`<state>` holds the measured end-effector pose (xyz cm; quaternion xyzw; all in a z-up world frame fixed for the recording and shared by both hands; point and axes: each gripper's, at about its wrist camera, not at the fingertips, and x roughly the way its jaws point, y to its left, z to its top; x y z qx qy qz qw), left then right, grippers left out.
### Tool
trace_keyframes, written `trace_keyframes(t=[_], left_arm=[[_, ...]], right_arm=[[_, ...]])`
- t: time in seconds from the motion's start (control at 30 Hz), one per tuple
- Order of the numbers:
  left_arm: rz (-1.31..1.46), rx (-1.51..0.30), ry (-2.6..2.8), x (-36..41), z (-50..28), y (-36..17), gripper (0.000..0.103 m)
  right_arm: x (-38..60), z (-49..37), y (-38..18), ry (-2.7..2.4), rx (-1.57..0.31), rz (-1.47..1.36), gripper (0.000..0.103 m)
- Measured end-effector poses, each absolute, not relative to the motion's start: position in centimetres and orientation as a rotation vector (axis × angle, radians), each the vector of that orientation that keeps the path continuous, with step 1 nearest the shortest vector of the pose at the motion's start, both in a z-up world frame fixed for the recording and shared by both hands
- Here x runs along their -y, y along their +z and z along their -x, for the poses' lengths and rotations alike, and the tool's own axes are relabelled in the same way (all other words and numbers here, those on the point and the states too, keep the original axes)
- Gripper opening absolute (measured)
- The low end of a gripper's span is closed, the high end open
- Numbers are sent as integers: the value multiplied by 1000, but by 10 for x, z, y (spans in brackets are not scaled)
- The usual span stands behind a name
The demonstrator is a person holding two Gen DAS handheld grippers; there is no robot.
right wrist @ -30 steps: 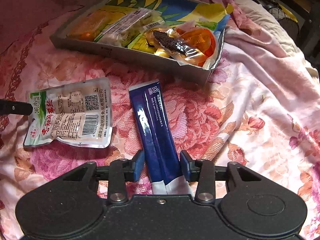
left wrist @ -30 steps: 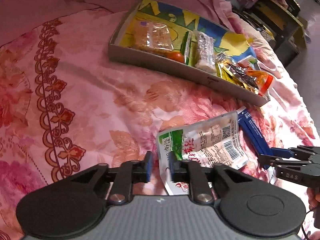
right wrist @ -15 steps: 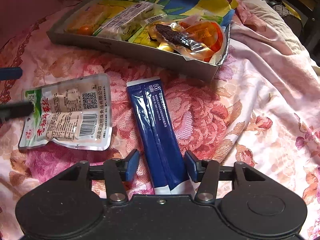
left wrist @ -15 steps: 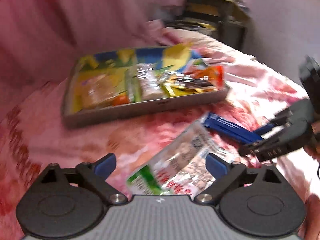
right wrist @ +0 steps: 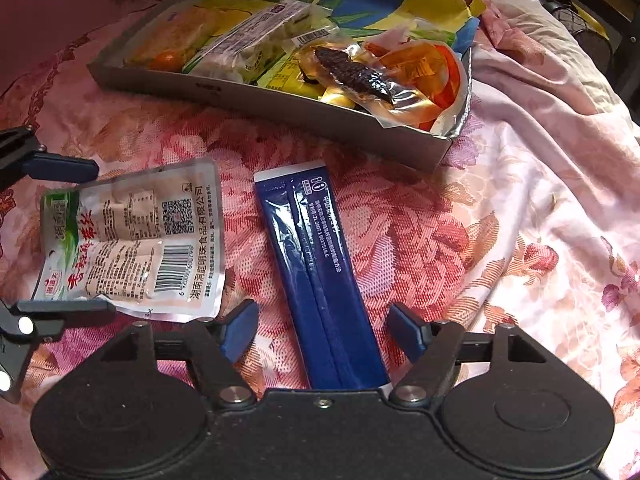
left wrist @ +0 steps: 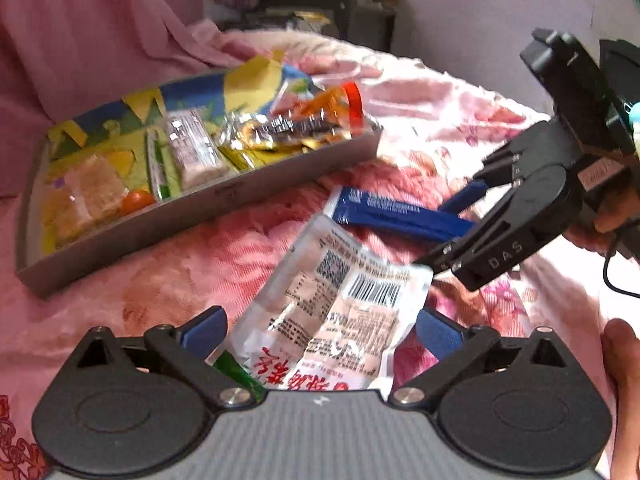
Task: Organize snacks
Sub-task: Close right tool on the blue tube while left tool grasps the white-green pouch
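A long, shiny dark blue snack packet [right wrist: 320,276] lies flat on the pink flowery blanket. At its 9 o'clock lies a flat silver-white pouch [right wrist: 132,240]. At 12 o'clock sits a grey cardboard tray [right wrist: 256,98] full of snacks.

From my right claw [right wrist: 322,330], the stick sachet [right wrist: 320,272] lies on the bedspread [right wrist: 500,220] between my opening jaws, running toward twelve o'clock. The flat pouch [right wrist: 132,240] lies just beside it at ten o'clock, between my left claw's [left wrist: 320,328] wide-spread jaws. The tray [right wrist: 280,100] sits beyond both at twelve o'clock, snack packets [right wrist: 360,68] inside.
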<state>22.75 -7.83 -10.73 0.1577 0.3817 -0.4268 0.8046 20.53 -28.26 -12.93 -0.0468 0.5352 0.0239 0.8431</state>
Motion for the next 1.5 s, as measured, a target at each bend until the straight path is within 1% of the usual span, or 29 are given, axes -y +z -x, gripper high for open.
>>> trace_keyframes(t=[0.17, 0.37, 0.43, 0.57, 0.7, 0.77, 0.83, 0.9, 0.93, 1.0, 1.03, 1.1, 1.13, 1.17, 1.2, 1.37, 1.4, 1.5], left_arm=[[-374, -868, -930, 81, -229, -111, 103], [-549, -883, -871, 95, -220, -123, 101], [-534, -908, -845, 97, -221, -123, 101], [-453, -959, -793, 96, -229, -118, 95], [-368, -991, -784, 88, -233, -113, 85], [-322, -1021, -762, 85, -234, -110, 82], [-264, -1060, -725, 82, -236, -108, 80], [-203, -1093, -690, 77, -237, -107, 77], [-176, -1105, -675, 74, -237, -107, 76], [-134, -1121, -646, 70, -236, -106, 73], [-107, -1132, -628, 67, -235, -106, 72], [-56, -1147, -597, 62, -234, -104, 65], [-36, -1148, -585, 60, -233, -104, 63], [-19, -1143, -576, 58, -231, -102, 57], [-6, -1134, -568, 57, -229, -101, 52], [34, -1120, -531, 57, -220, -97, 40], [53, -1123, -524, 55, -219, -96, 38], [97, -1127, -508, 51, -217, -96, 36]], right_arm=[[283, -209, -131, 58, -1132, 100, 82], [282, -210, -131, 60, -1136, 114, 85], [280, -209, -132, 59, -1136, 136, 86], [280, -207, -131, 60, -1136, 142, 87], [283, -207, -132, 61, -1140, 128, 87], [283, -206, -131, 61, -1141, 126, 86], [283, -203, -131, 64, -1139, 116, 83], [283, -201, -130, 64, -1140, 98, 75], [283, -200, -129, 68, -1140, 89, 72], [280, -197, -126, 71, -1139, 86, 62], [279, -194, -125, 72, -1138, 89, 59], [276, -191, -123, 72, -1136, 87, 48], [275, -189, -122, 71, -1136, 82, 46], [275, -187, -122, 71, -1137, 76, 42], [274, -186, -121, 71, -1139, 66, 42], [267, -178, -119, 87, -1149, 19, 40], [265, -176, -118, 89, -1149, 11, 39], [259, -173, -117, 100, -1147, -21, 39]])
